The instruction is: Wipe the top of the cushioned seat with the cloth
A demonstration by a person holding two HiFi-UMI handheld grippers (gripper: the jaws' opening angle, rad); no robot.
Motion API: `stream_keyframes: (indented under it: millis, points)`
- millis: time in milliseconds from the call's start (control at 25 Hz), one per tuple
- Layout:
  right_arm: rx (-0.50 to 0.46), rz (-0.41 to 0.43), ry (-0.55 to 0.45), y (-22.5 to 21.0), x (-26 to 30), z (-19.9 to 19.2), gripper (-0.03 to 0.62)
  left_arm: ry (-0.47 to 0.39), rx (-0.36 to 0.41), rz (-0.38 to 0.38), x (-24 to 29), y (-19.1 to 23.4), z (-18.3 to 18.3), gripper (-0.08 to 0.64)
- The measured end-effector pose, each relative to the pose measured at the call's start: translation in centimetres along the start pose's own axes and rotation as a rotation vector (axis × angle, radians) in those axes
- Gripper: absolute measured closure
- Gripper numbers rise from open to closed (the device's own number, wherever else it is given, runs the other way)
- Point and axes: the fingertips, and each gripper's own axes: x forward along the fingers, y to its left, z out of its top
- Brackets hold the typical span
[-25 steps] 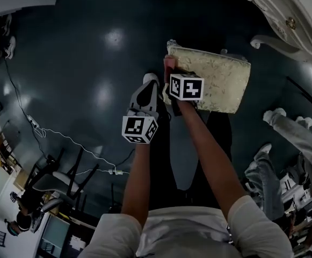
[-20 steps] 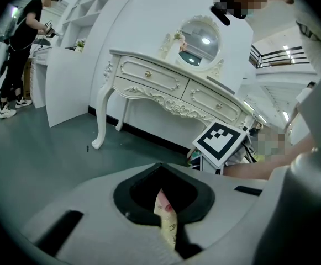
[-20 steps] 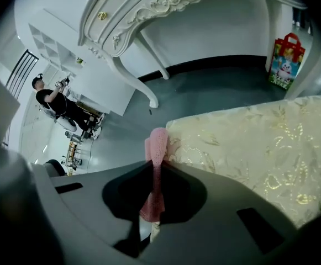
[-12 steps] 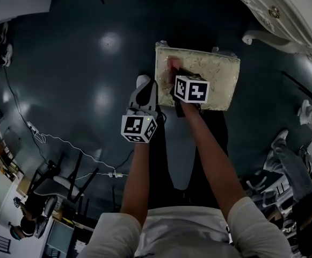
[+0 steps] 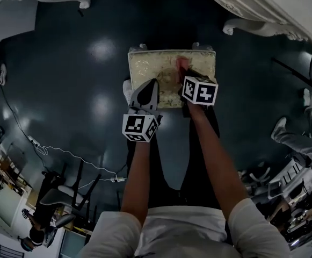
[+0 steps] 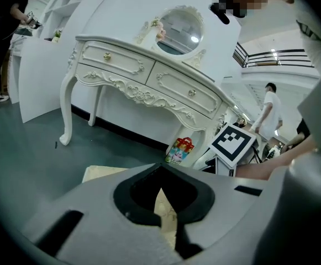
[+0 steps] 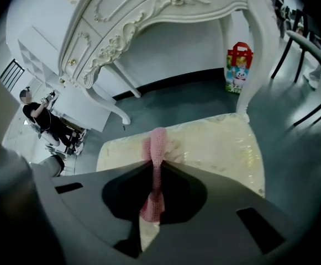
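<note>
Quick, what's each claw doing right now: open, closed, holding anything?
Left claw: closed, holding nothing.
Right claw: closed on the pink cloth.

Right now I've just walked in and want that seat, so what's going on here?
A person holds a claw in each hand. The right claw is shut on a pink cloth, which is set on top of the cream cushioned seat. The left claw is shut and empty, over the seat's near edge.

Head view steeply down; both gripper views low, close over the same cushioned seat (image 5: 145, 69).
</note>
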Motion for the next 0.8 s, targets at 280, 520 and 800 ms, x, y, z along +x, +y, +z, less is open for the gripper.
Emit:
stream_keyframes:
  millis: [280,520,800]
  points:
    - [0.041,-0.09,-0.062,-7.8,-3.8,1.4,0.568,0.018,0.006,-0.064,3.3,-4.5,-0.8,0.551]
    - [0.088,-0.156,-0.085,-11.9,-5.1,1.6,0.568,0.032,0.01,-0.093,4.5,-6.5,-1.4,0.551]
    - [0.117,-0.168,-0.104,-10.3,-5.5,1.8,0.568,0.017,-0.004,-0.061,2.6,-4.5,-0.6,0.551]
